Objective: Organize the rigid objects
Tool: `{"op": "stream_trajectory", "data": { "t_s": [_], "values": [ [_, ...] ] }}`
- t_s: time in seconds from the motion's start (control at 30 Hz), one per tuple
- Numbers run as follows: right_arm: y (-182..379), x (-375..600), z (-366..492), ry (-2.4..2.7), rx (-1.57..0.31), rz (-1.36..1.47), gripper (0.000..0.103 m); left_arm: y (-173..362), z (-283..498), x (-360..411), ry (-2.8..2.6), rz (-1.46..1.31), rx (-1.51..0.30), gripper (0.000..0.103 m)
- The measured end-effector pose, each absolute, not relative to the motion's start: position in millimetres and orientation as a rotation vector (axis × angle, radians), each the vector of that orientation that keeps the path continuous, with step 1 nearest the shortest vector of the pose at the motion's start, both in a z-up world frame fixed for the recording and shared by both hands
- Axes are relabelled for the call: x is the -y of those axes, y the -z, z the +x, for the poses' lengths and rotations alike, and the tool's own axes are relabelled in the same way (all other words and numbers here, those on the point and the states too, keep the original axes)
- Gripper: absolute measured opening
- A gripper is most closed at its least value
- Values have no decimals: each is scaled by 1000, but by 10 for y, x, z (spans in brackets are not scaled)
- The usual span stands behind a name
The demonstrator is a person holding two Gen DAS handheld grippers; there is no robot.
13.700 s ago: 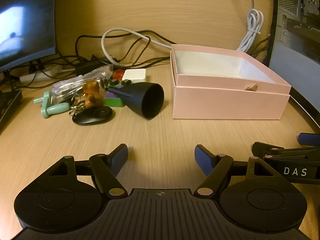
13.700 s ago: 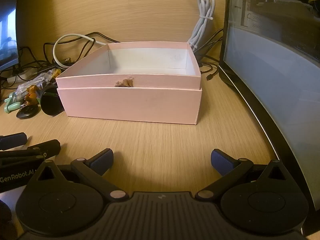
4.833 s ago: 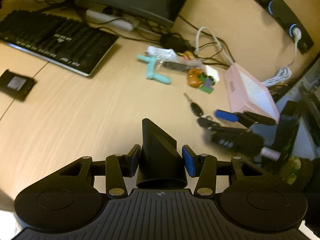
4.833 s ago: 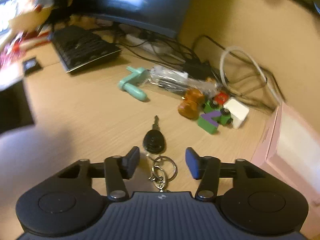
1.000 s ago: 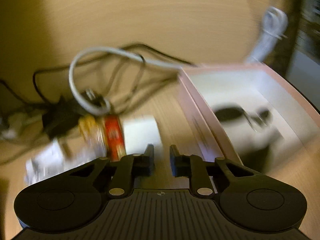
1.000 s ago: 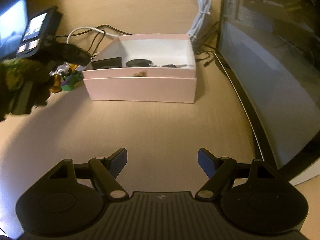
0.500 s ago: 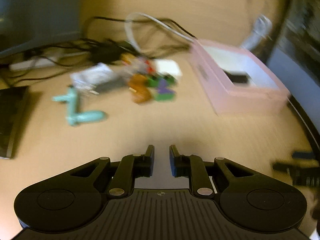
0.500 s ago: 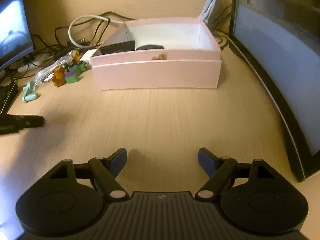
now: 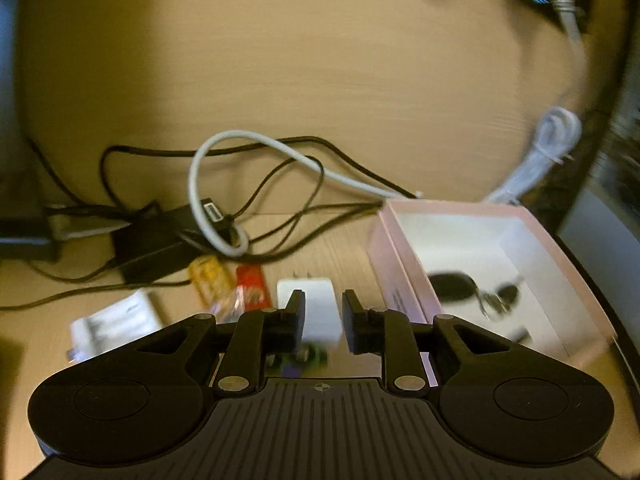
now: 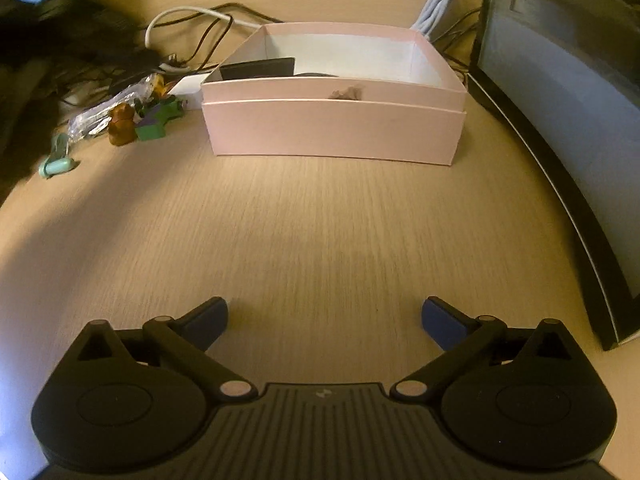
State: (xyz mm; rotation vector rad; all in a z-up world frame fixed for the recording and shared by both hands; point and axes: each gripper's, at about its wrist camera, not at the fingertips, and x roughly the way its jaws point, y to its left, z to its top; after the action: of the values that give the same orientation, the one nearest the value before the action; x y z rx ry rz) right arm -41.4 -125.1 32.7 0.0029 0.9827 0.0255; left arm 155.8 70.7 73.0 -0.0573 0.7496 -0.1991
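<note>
My left gripper (image 9: 323, 320) hangs over the pile beside the pink box (image 9: 394, 276), its narrowly parted jaws on either side of a white charger block (image 9: 316, 312); contact is not clear. A car key with rings (image 9: 452, 286) lies inside the box. My right gripper (image 10: 324, 320) is open and empty, low over bare desk in front of the pink box (image 10: 332, 128). A black nozzle (image 10: 258, 68) shows inside the box. A brown figure (image 10: 122, 124), a green and purple toy (image 10: 158, 120) and a mint tool (image 10: 56, 160) lie left of the box.
Tangled black and white cables (image 9: 256, 184) and a black adapter (image 9: 152, 248) lie behind the pile. A plastic bag with red and yellow items (image 9: 236, 280) sits left of the charger. A dark monitor (image 10: 560, 100) stands along the right edge.
My left gripper has swung forward from over open desk to the pile, now straddling the white charger. My right gripper has drawn back slightly from the box and stays open.
</note>
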Motion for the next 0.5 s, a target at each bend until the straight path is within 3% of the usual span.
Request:
{"op": "stream_trajectory", "data": {
  "t_s": [0.17, 0.5],
  "values": [
    [-333, 1284, -423, -113, -992, -39, 103, -458, 1947, -598, 151, -81, -878, 24],
    [-384, 1472, -462, -90, -936, -45, 98, -349, 1941, -587, 32, 20, -809, 31]
  ]
}}
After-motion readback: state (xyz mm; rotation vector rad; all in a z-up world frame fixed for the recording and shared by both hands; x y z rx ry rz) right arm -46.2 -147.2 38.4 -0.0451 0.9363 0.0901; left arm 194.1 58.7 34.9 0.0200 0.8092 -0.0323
